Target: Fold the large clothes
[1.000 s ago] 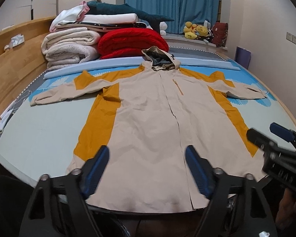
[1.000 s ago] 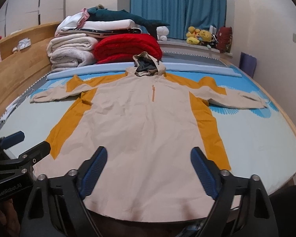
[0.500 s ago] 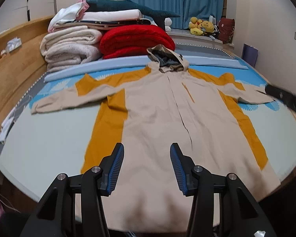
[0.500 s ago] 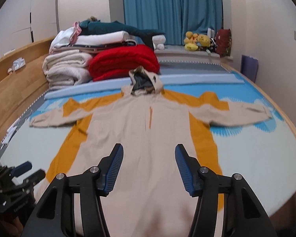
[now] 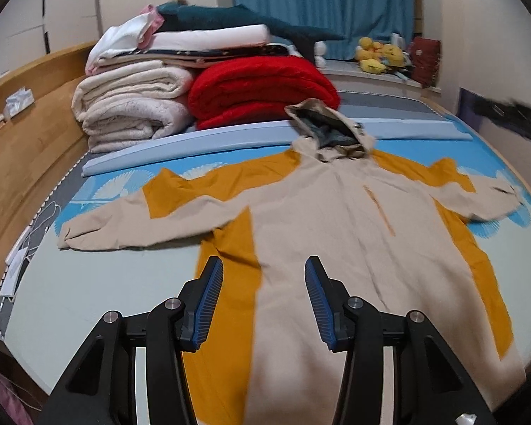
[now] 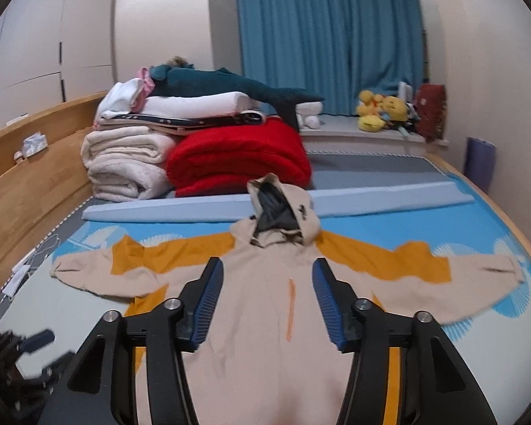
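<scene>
Our left gripper hangs with its jaws parted and empty; our right gripper has empty jaws that are opening. Below both, the beige-and-orange hooded coat lies spread flat across the bed, hood toward the folded blankets at the far edge.

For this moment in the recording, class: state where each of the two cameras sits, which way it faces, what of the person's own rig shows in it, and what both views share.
Left wrist: sits on the left gripper, facing up the bed over the coat's left side; its own open jaws show, nothing between them, and the blurred right gripper at the right edge.
Right wrist: sits on the right gripper, facing the hood and curtain; its jaws are opening, empty.
Shared: coat, red blanket, curtain.
</scene>
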Available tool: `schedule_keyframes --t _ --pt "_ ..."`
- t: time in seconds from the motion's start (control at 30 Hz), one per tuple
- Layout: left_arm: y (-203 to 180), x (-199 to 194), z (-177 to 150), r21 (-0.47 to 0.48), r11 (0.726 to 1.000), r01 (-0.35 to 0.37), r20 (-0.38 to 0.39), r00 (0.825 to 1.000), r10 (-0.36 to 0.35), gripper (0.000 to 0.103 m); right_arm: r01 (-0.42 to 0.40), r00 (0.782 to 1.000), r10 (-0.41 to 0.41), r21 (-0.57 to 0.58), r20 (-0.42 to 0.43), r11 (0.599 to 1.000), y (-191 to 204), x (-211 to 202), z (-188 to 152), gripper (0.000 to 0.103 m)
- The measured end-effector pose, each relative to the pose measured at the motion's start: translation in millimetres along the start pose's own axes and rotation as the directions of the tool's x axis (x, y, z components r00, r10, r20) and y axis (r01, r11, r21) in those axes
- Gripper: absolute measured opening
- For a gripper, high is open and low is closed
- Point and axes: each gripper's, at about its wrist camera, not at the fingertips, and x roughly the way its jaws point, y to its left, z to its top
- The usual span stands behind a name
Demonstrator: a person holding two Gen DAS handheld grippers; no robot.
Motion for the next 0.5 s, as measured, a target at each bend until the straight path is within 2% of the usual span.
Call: schedule_keyframes --t 0.07,0.17,0.3,0.43,0.5 --pt "17.3 23.4 10.4 -0.025 0.999 -0.032 -0.003 0.999 0.032 0.043 -0.007 1.0 0.007 -0.002 -0.006 1.0 -2.5 12.5 -4.2 0.061" --pt "49.0 62.3 21.2 -0.079 0.994 -0.075 -0.027 0.997 0.073 0.042 -0.041 0.997 0.043 0.03 -0.061 0.999 -8.3 33.3 -6.4 0.061" --pt "81.6 104.6 24.3 -0.075 0.988 -0.138 -0.048 0.99 0.135 0.041 -0.014 0.999 0.014 -0.006 -0.05 1.0 -6.6 49.6 -8.9 0.058" --pt "126.5 140.8 20.5 -0.141 0.977 -0.163 -0.081 0.985 0.152 0.041 0.003 0.997 -0.005 -0.023 -0.076 1.0 -2.1 72.2 -12.1 0.045" --pt "150.0 157.4 18.7 -0.175 0.966 -0.192 -0.094 0.98 0.178 0.034 -0.001 0.995 0.0 -0.011 -0.098 1.0 -1.5 82.9 -14.5 0.039"
